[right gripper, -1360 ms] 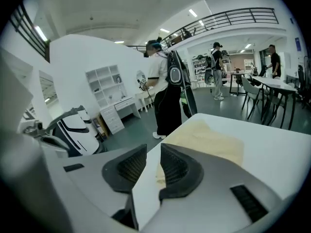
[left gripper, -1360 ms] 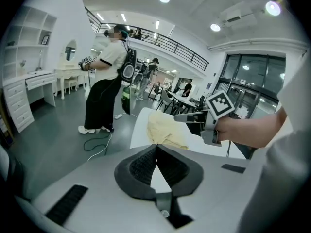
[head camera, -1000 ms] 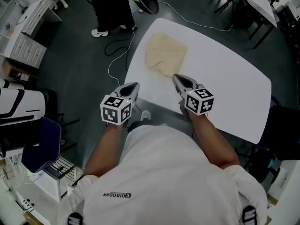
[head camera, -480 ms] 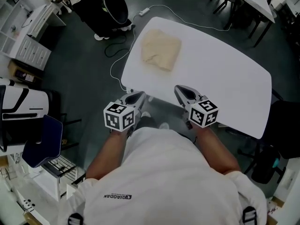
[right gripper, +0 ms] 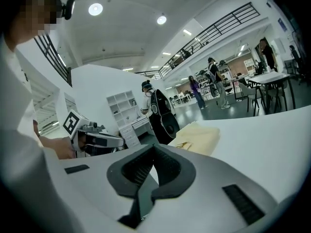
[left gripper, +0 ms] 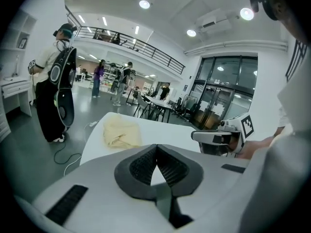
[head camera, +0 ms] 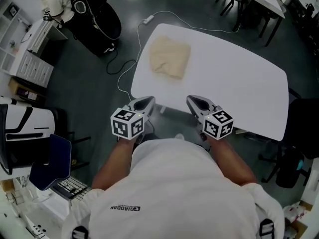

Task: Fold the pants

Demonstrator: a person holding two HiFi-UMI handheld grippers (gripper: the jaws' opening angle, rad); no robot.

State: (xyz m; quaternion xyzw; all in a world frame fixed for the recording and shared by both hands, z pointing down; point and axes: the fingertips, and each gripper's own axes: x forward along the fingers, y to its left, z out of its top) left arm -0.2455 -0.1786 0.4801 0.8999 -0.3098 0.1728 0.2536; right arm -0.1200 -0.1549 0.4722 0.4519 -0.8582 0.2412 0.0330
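Left gripper [head camera: 147, 100] and right gripper [head camera: 192, 99] side by side, jaws together, empty

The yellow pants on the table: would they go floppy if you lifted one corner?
Probably floppy: the pants lie in soft, wrinkled folds, so lifted layers would likely droop open. Pushed across the smooth white table, they might bunch up rather than slide.

White T-shirt [head camera: 179, 183], small print [head camera: 124, 208]; left gripper [head camera: 149, 100], right gripper [head camera: 190, 98] grey.

Cream pants [head camera: 170, 58], white table [head camera: 239, 83], grey grippers' black-and-white marker cubes [head camera: 127, 124]
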